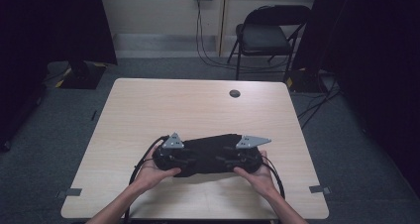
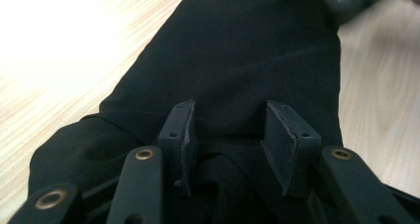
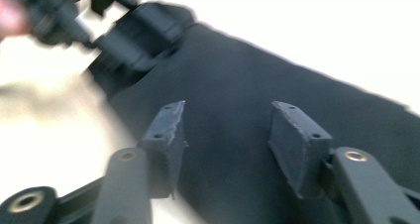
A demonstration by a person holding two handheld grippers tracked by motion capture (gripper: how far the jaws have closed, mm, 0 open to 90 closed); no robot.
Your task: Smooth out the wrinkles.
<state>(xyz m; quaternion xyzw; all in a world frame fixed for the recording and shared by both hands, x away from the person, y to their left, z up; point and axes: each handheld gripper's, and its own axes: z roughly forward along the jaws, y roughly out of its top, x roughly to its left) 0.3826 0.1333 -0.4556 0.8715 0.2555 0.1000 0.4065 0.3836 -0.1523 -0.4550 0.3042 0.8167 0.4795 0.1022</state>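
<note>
Since both jaw pairs spread over black cloth (image 1: 208, 154) mid-table, nothing pinched yet: drop L gripper (image 2: 229, 135) + R gripper (image 3: 225, 144) onto opposite ends, grab single layer, pinch evenly w/o bunching.

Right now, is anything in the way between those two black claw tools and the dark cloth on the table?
Nothing visible is. The left gripper and the right gripper each hang right over the black cloth with jaws apart, and only bare fabric shows between the pads. The table around it holds no other object.

pale wooden table (image 1: 148, 110), probably black cloth (image 1: 208, 149)
</note>
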